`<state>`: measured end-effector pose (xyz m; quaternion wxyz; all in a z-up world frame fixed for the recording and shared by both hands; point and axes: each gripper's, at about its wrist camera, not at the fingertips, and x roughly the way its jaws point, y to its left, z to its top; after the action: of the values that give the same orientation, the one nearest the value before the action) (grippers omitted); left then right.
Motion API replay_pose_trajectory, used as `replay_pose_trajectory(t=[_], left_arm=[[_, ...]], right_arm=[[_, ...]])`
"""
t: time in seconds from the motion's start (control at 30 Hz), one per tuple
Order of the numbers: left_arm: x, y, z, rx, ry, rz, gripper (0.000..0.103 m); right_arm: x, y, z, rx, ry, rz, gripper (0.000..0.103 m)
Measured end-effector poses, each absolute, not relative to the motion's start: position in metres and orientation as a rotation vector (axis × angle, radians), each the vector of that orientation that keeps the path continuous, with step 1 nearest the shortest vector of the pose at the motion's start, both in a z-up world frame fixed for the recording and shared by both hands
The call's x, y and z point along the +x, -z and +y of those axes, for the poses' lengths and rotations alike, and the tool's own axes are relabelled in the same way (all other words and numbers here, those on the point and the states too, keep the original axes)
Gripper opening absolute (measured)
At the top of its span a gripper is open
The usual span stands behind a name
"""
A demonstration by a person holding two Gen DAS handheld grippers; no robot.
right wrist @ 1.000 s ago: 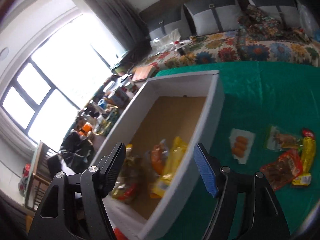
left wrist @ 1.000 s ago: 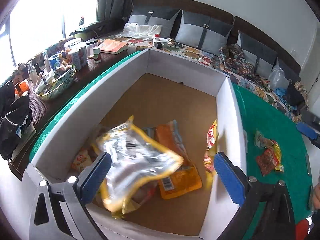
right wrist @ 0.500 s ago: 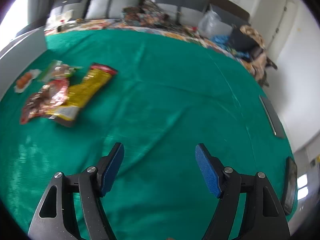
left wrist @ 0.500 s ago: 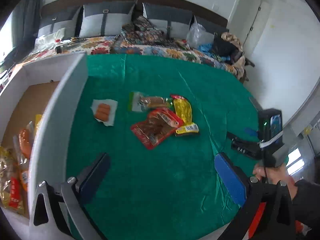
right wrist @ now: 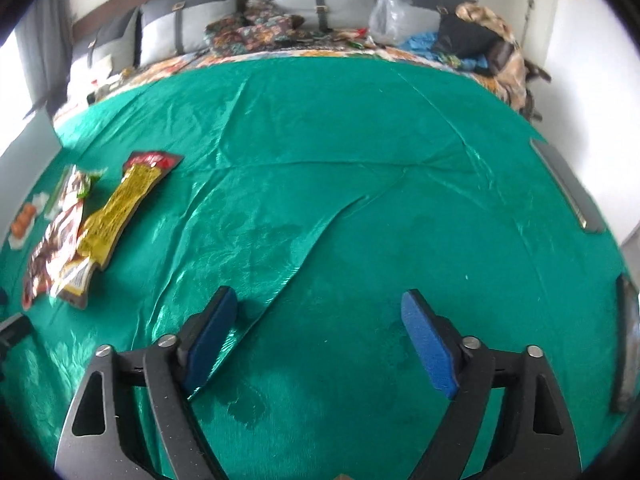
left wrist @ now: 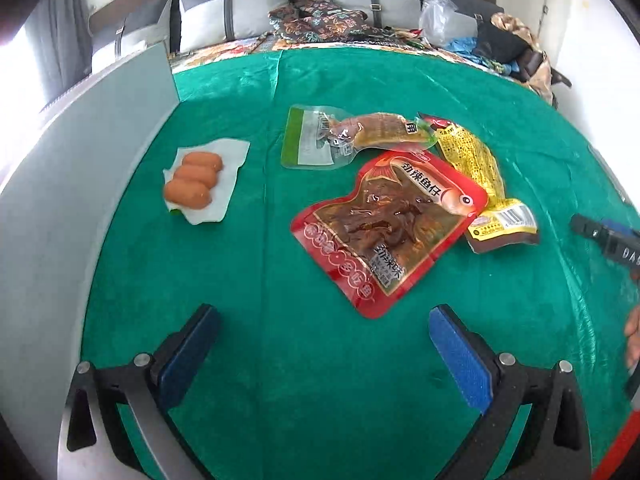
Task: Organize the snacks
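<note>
On the green cloth in the left wrist view lie a red fish-snack pouch [left wrist: 390, 226], a yellow packet [left wrist: 482, 178], a green-edged clear pouch [left wrist: 344, 134] and a white pack of small sausages [left wrist: 202, 180]. My left gripper [left wrist: 322, 326] hangs open just short of the red pouch, nothing between its fingers. In the right wrist view my right gripper [right wrist: 316, 308] hovers over bare cloth with its jaws opening and nothing between them; the yellow packet [right wrist: 120, 210] and red pouch [right wrist: 52, 250] lie far to its left.
The white wall of the snack box [left wrist: 72, 184] rises along the left. A person's hand with the other gripper [left wrist: 608, 236] shows at the right edge. Flat dark devices [right wrist: 568, 184] lie near the table's right edge. A bed with cushions [right wrist: 316, 4] lies beyond.
Both grippers swung away from the box toward the loose snacks. The left let a silver-and-yellow bag fall into the box and came down close to the red pouch. The right gripper's jaws have widened.
</note>
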<state>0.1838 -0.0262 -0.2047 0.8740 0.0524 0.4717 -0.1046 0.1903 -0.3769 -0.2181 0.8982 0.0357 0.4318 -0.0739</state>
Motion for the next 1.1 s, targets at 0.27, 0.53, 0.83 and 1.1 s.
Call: replay_pose_trajectory(t=[0.27,0.53,0.83,1.1], left_arm=[[0.1843,0.2070,-0.0224,0.103,0.214,0.964,0.103],[0.1847,0.2069,-0.0225,0.103,0.215,0.964,0.103],[0.1848,0.2070,-0.0222,0.103,0.215,0.963,0.103],[0.1850,0.2070,-0.0222,0.103,0.215,0.963,0.103]], right_arm=[[0.1879,0.2185,-0.3769,0.075,0.159,0.896,0.092],[0.1881,0.2184,-0.3766,0.074,0.159,0.896,0.093],[0.1880,0.2183,-0.3766,0.074,0.159,0.896,0.093],[0.1877,0.2181,-0.3764,0.074,0.159,0.896,0.093]])
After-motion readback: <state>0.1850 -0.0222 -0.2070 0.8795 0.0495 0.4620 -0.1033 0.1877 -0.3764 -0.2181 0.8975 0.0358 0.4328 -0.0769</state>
